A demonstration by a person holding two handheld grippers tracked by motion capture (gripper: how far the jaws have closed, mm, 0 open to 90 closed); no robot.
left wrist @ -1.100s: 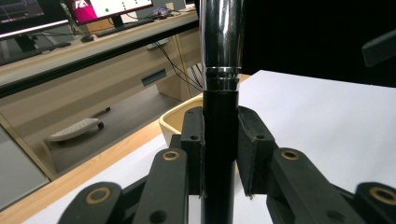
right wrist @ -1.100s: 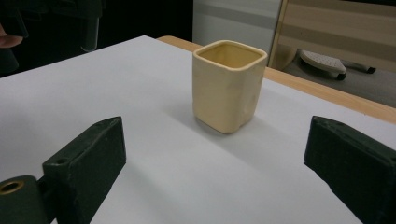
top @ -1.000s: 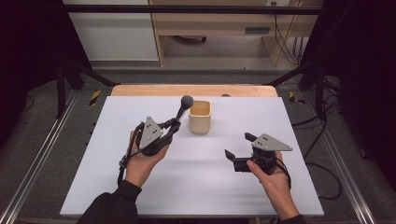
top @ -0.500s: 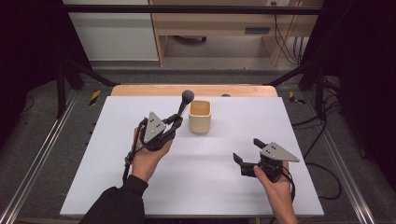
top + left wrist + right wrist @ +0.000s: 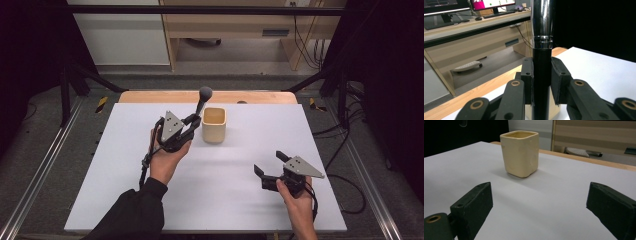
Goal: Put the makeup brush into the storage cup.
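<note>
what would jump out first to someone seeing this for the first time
Probably the microphone, held upright in the shut left gripper, its round head just left of the cream cup near the far middle of the white table. Next, the right gripper low at the near right, jaws wide open and holding nothing, pointed toward the cup.

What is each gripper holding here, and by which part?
The left gripper clamps the microphone by its black handle; the right gripper is open and holds nothing.
</note>
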